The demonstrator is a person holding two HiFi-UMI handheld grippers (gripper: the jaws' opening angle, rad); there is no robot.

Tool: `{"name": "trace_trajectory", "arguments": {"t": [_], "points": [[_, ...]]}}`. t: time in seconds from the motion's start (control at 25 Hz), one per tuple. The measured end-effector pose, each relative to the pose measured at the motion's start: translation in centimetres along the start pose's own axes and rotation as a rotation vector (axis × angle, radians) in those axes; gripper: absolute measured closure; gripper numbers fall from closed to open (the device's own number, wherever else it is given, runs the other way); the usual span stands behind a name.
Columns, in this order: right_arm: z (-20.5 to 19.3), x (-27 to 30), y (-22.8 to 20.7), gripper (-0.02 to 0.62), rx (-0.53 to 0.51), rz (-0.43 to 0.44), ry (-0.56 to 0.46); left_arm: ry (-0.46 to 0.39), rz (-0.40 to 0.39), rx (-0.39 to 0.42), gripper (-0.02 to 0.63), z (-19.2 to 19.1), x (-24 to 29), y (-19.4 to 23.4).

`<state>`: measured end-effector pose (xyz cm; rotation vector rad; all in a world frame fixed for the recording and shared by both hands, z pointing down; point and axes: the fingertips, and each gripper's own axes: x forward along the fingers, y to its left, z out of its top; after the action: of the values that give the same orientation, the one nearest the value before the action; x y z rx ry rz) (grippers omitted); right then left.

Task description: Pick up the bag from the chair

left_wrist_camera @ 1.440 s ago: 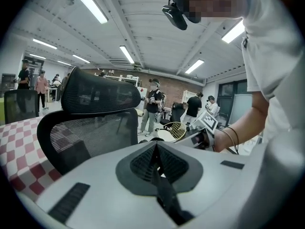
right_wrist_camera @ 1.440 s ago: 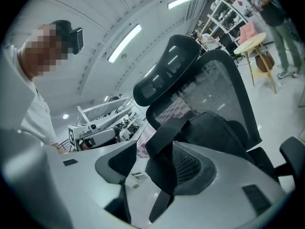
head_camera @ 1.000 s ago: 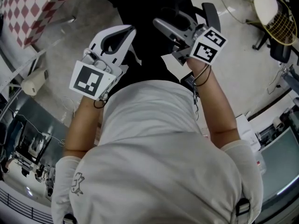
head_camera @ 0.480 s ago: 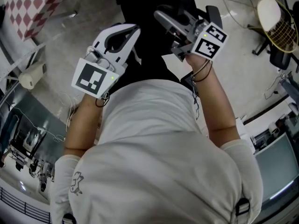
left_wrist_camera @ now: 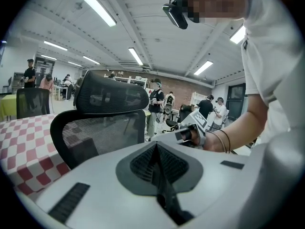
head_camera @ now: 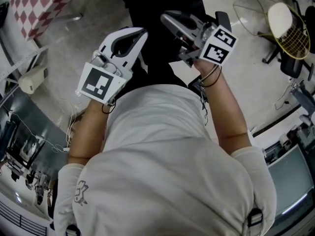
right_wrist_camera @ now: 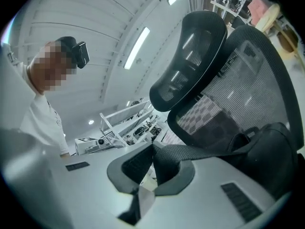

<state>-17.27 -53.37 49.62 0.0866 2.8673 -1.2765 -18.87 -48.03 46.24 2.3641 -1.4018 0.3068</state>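
A: State of right gripper (right_wrist_camera: 152, 151)?
B: Clamped on the strap (right_wrist_camera: 209, 151). Its long axis runs level, rightward to the bag (right_wrist_camera: 274, 156), low against the chair (right_wrist_camera: 248, 75) back.
A: And left gripper (left_wrist_camera: 155, 147)?
B: Jaws together, empty. Chair stands beside the table (left_wrist_camera: 24, 149) edge.

Left tool (head_camera: 141, 32): white shell, dark grey pads, and a cube patterned with black-and-white squares. Right tool (head_camera: 167, 19): pale grey, with the same black-and-white squared cube. The chair (right_wrist_camera: 238, 75) is black, with fine see-through mesh on its back and headrest. The bag (right_wrist_camera: 274, 147) is black, and its strap (right_wrist_camera: 190, 151) is dark grey woven webbing. A cloth (head_camera: 34, 4) is checked red and white. The person's shirt (head_camera: 167, 161) is off-white. The floor (head_camera: 236, 68) is pale grey.
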Motion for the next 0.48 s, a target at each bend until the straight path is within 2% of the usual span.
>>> {"name": "trace_trajectory", "arguments": {"t": [0.48], "points": [[-0.1, -0.9, 2.7, 0.563, -0.004, -0.035, -0.014, -0.05, 0.01, 0.034, 0.594, 2.1, -2.8, -0.9]]}}
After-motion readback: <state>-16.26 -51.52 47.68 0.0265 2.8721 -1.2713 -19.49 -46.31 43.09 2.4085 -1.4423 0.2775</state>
